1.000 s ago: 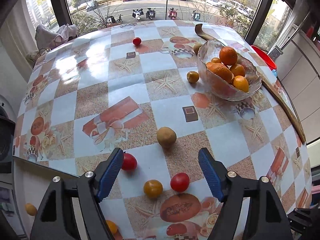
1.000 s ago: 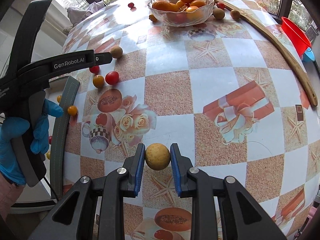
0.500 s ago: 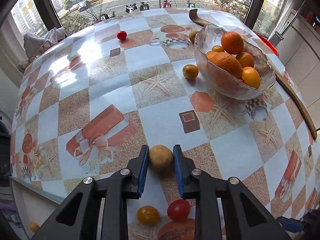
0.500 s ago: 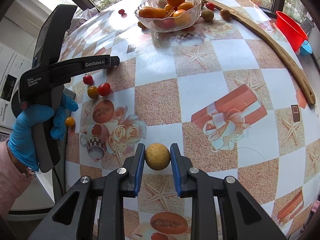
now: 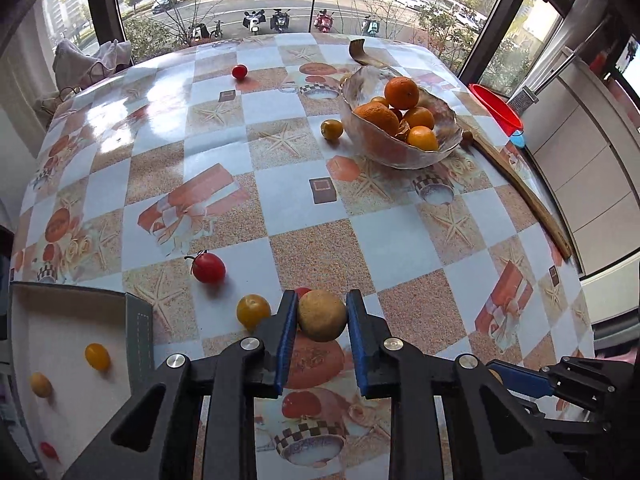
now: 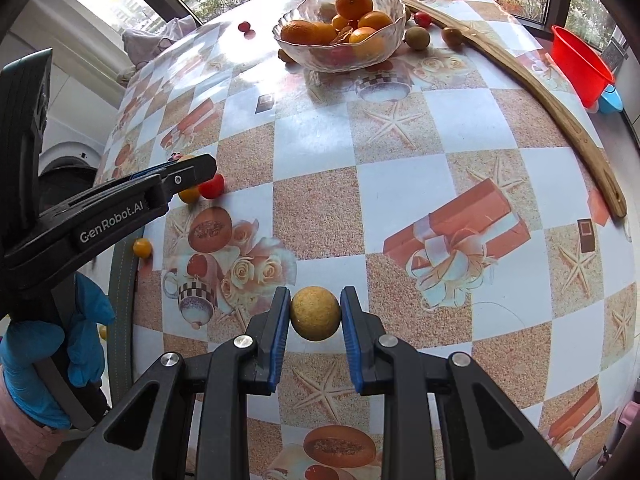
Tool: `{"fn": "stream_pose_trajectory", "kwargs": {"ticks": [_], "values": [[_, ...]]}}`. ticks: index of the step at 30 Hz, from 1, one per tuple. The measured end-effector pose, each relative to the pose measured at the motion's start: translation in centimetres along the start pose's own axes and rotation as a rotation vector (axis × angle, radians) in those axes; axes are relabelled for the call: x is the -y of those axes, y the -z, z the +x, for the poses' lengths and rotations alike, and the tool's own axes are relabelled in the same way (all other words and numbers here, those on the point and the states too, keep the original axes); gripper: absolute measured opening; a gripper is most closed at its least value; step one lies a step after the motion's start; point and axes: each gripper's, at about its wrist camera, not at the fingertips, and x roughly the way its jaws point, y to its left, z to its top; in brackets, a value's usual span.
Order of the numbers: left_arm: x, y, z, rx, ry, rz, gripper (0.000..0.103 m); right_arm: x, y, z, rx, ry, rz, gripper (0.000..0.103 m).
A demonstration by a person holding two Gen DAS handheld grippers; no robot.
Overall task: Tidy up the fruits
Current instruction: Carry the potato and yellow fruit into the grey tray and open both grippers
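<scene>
My left gripper [image 5: 322,320] is shut on a round tan fruit [image 5: 321,315], held above the table near its front left. My right gripper [image 6: 315,315] is shut on a round yellow-brown fruit [image 6: 315,313] above the near part of the table. A glass bowl [image 5: 436,152] of oranges stands at the far right; it also shows in the right wrist view [image 6: 316,56]. A red tomato [image 5: 208,267] and a yellow tomato [image 5: 253,310] lie on the cloth by the left gripper. A small yellow fruit [image 5: 331,129] lies left of the bowl.
A white tray [image 5: 60,344] at the left table edge holds small yellow and red tomatoes. A red tomato [image 5: 239,71] lies far back. A curved wooden strip [image 6: 560,116] runs along the right edge, with a red basin [image 6: 580,64] beyond. Brown fruits [image 6: 417,36] lie behind the bowl.
My left gripper closed on the tan fruit, then lifted and pulled back toward the tray with it. My right gripper keeps holding its fruit, nearly still.
</scene>
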Motion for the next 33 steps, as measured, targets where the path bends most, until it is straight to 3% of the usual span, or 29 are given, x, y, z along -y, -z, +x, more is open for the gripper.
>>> {"fn": "stream_pose_trajectory", "kwargs": {"ticks": [8,19,28,33], "values": [[-4.0,3.3,-4.4,0.036,-0.035,-0.123,0.026,-3.8,-0.4,0.5,-0.012,-0.019,-0.079,0.028],[-12.3,9.1,-9.2,0.064,-0.171,-0.309,0.026,-12.3,-1.4,2.2,-0.046,-0.086,-0.235,0.028],[-19.2,11.9,-9.3,0.058,-0.297,-0.430,0.026,-20.5,-3.0,5.1,-0.091,-0.166,-0.344,0.028],[-21.7,12.3,-8.4,0.048,-0.323,-0.466,0.026,-24.5,-4.3,7.1,-0.095,-0.163,-0.403,0.028]]}}
